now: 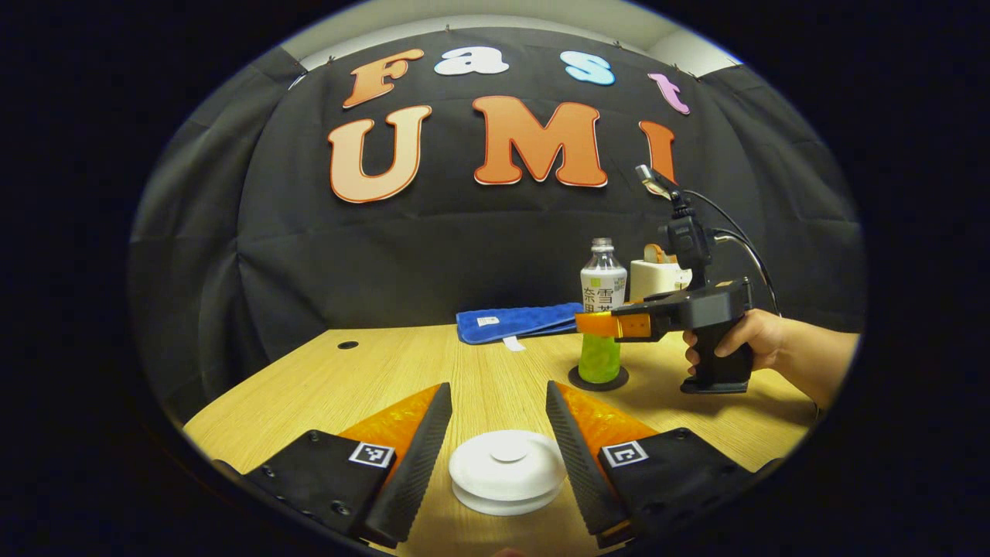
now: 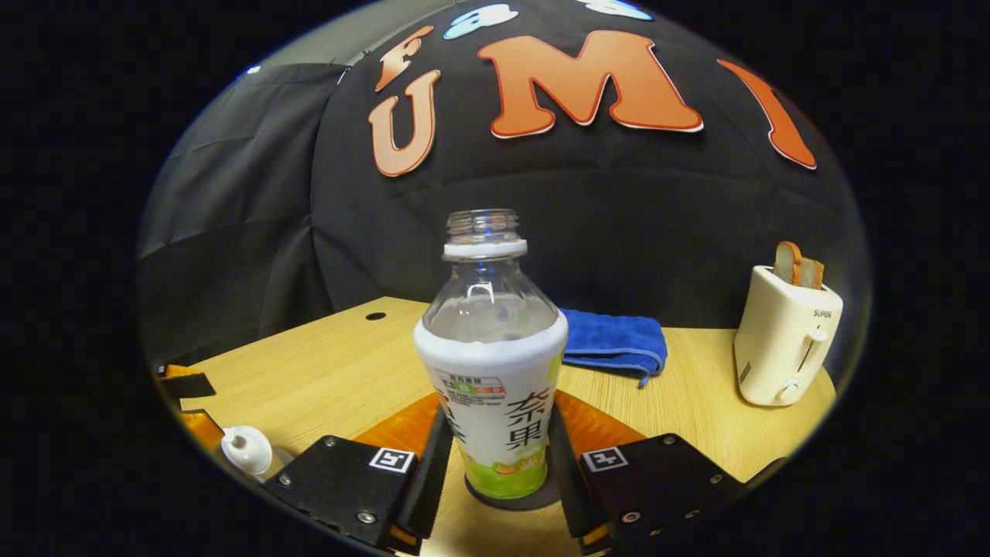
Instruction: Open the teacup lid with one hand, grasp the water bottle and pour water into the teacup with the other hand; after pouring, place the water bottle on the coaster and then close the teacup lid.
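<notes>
The white teacup lid [image 1: 506, 464], round with a flat knob, lies low between the fingers of my left gripper [image 1: 497, 387], which stands open astride it. The same lidded cup [image 2: 247, 450] shows at the lower left of the right gripper view. The capless water bottle [image 2: 495, 371] stands upright on a dark round coaster [image 2: 503, 503]. My right gripper [image 2: 499, 414] is shut on the bottle's lower body, both pads against its sides. In the left gripper view that bottle [image 1: 603, 282] stands on the coaster [image 1: 576, 379], with the right gripper [image 1: 611, 325] and a hand at it.
A folded blue cloth [image 2: 619, 340] lies at the back of the wooden table [image 2: 325, 371]. A cream toaster [image 2: 781, 340] with bread slices stands at the right. A small dark hole [image 1: 348, 344] marks the table's far left.
</notes>
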`<state>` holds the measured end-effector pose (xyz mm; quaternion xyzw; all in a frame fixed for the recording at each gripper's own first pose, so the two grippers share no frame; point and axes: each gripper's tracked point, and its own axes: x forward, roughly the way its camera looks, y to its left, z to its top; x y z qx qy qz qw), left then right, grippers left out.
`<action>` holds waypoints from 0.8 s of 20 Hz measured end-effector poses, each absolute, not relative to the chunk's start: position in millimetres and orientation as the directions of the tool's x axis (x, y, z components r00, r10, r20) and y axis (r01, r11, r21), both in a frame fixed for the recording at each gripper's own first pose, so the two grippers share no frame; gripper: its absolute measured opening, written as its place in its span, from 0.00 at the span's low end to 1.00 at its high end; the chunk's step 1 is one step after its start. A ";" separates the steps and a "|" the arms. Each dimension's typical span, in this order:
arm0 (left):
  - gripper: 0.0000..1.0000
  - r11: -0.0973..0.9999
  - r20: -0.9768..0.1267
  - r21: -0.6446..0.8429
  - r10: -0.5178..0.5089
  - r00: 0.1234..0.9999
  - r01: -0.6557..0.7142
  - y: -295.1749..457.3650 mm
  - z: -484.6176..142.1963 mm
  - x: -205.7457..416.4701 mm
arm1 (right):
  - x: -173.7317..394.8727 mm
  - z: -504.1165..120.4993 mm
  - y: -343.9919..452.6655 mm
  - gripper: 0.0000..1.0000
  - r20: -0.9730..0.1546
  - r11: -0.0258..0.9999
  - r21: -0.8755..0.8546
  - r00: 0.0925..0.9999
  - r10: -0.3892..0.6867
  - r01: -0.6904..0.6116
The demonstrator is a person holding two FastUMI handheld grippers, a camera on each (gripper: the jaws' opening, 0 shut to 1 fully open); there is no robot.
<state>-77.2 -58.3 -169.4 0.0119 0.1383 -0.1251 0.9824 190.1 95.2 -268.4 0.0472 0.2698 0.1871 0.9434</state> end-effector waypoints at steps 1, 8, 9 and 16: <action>0.82 0.969 -0.274 -0.011 -0.239 0.932 0.246 -57.4 -170.1 -76.1 | 189.0 -266.8 95.1 0.65 -0.482 0.926 0.189 0.791 0.377 -0.327; 0.96 0.978 -0.244 -0.047 -0.208 0.947 0.202 -55.9 -154.9 -66.4 | 187.8 -283.0 90.4 0.75 -0.539 0.935 0.154 0.766 0.350 -0.319; 0.97 0.979 -0.230 -0.052 -0.205 0.951 0.198 -55.5 -147.1 -65.4 | 186.3 -278.7 90.0 0.83 -0.532 0.936 0.143 0.772 0.347 -0.322; 1.00 0.977 -0.142 -0.081 -0.206 0.968 0.196 -64.3 -99.3 -55.9 | 146.1 -204.2 64.8 0.98 -0.434 0.943 0.054 0.842 0.319 -0.329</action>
